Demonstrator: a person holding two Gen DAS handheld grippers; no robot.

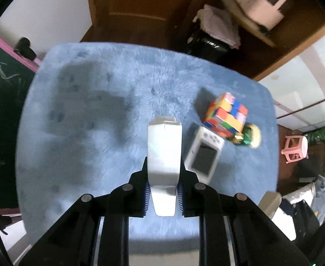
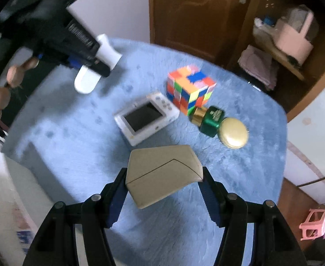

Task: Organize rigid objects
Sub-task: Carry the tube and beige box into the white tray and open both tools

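**Two grippers, each clamped on an object above the blue mat**

Two held items frame the scene. At far left in the right wrist view, the left gripper [image 2: 91, 59] pinches a white curved plastic piece [image 2: 108, 52], held in the air above the blue fuzzy mat [image 2: 73, 155]; its own camera shows both fingers pressed against that piece's sides. Next, lying flat on the mat, is a white handheld game console [image 2: 145, 116], screen up. Just beyond it sits a multicoloured puzzle cube [image 2: 190, 87], one corner near the console. Touching the cube's lower edge lies a green jar [image 2: 211, 119] on its side, with a pale gold round lid [image 2: 234, 133] right beside it. In the foreground, the right gripper [image 2: 164, 181] squeezes a beige box [image 2: 162, 173], tilted, over the mat's near part.
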